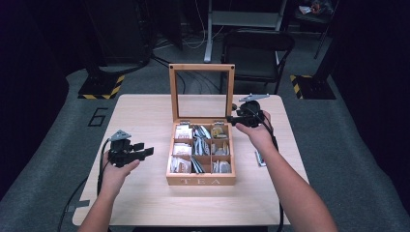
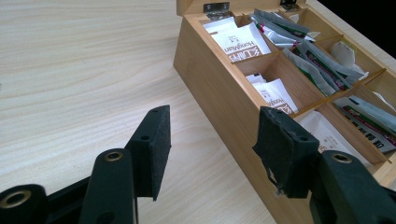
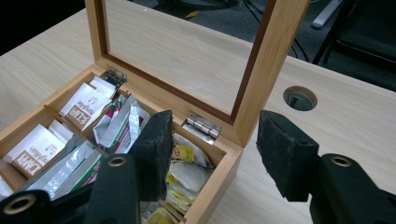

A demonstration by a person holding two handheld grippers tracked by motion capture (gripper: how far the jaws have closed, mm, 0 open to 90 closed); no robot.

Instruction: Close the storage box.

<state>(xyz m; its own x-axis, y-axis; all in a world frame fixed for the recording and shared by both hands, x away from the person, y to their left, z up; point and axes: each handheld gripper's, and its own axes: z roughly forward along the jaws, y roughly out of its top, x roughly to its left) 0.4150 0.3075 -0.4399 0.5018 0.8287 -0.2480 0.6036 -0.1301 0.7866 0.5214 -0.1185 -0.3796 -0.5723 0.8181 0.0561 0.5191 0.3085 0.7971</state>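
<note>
A wooden tea box marked "TEA" stands mid-table, its glass-paned lid upright. Its compartments hold white sachets, silver-green packets and yellow-tagged tea bags. My left gripper hovers open over the table left of the box, jaws pointing at the box's left wall. In its own view the left gripper holds nothing. My right gripper is open at the box's back right corner, beside the lid's right post. Seen from its own camera, the right gripper is empty.
A small silvery packet lies on the table right of the box, beside my right forearm. A round cable hole is in the tabletop behind the box. A dark chair stands beyond the table's far edge.
</note>
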